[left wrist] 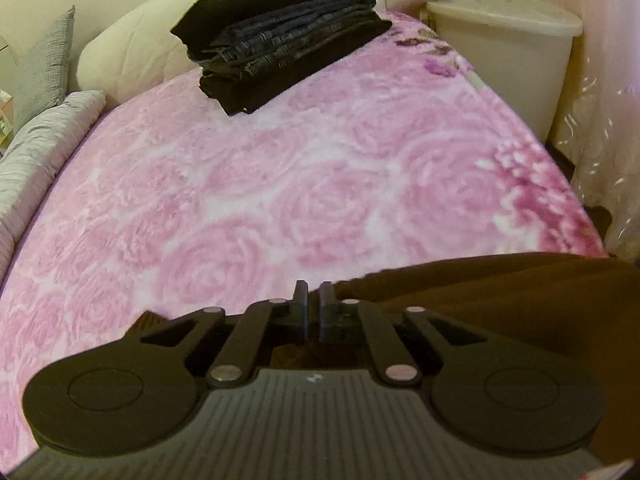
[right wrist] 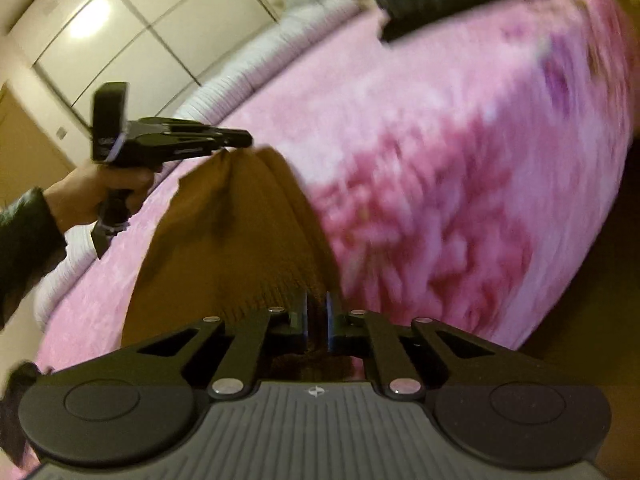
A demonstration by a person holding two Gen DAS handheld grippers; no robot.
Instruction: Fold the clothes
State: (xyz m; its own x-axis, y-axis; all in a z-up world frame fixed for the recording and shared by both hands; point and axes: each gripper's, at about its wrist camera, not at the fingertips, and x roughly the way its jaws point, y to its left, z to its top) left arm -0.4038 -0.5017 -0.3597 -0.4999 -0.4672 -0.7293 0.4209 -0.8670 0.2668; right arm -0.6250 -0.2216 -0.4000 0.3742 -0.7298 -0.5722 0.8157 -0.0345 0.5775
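Observation:
A brown ribbed garment (right wrist: 240, 240) lies on the pink rose-patterned blanket (right wrist: 440, 120) near the bed's front edge. In the right wrist view my left gripper (right wrist: 246, 142), held by a hand (right wrist: 100, 192), is shut on the garment's far corner and lifts it into a peak. My right gripper (right wrist: 318, 304) is closed narrowly on the near edge, with brown cloth running between its fingers. In the left wrist view my left gripper (left wrist: 314, 292) has its fingers almost together, and the brown garment (left wrist: 500, 300) spreads to the right of it.
A stack of folded dark clothes (left wrist: 280, 52) sits at the far end of the bed by a cream pillow (left wrist: 132, 52). A white lidded bin (left wrist: 508, 52) stands at the far right. Grey cushions (left wrist: 44, 64) line the left side. Pale wardrobe doors (right wrist: 120, 40) stand beyond.

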